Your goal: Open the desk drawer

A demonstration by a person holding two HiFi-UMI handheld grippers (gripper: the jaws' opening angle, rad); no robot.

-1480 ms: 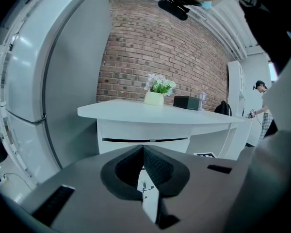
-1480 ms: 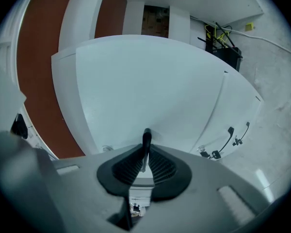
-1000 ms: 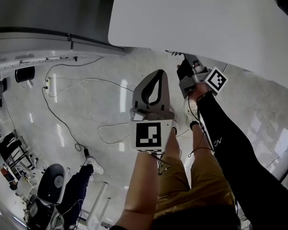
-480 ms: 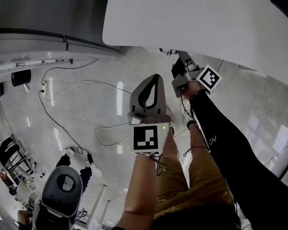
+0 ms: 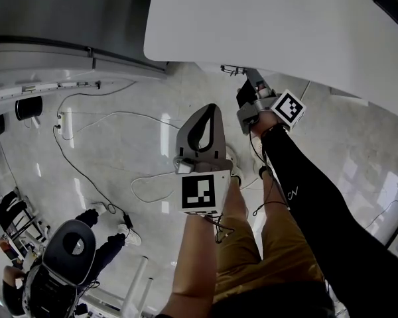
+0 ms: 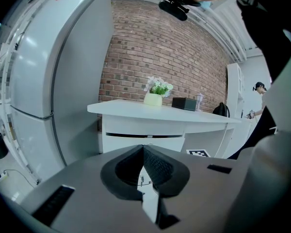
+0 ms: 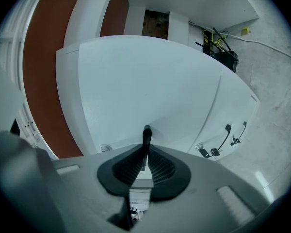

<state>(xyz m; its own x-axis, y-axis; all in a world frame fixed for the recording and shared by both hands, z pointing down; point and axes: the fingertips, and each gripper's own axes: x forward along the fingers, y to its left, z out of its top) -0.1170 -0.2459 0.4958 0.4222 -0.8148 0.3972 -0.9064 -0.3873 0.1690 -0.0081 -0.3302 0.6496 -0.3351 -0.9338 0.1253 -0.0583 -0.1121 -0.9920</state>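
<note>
The right gripper (image 7: 146, 152) is closed on the handle (image 7: 146, 134); the thin dark bar stands upright between its pads and sticks out past the tips. The white drawer front (image 7: 150, 91) fills the space straight ahead of it. Two more handles (image 7: 228, 136) sit off to this gripper's right on a neighbouring panel.

From the head view the right gripper (image 5: 251, 81) reaches in under the desk (image 5: 285, 25); its tips are just below the desk's edge.

The left gripper (image 6: 142, 149) is closed too, tips touching, with nothing between them; it hangs free in the air, to the left of the right gripper and well short of the desk. In the head view the left gripper (image 5: 214, 109) is over bare floor (image 5: 119, 144); cables (image 5: 86, 171) trail further to its left.

Ahead of the left gripper, beyond its tips, the drawer (image 6: 145, 142) sits right under the desk top with a dark slit above it; its front looks flush there. On the desk above and beyond these tips are a plant (image 6: 156, 92) and, to its right, a black box (image 6: 184, 103); a brick wall (image 6: 150, 47) rises behind them.
</note>
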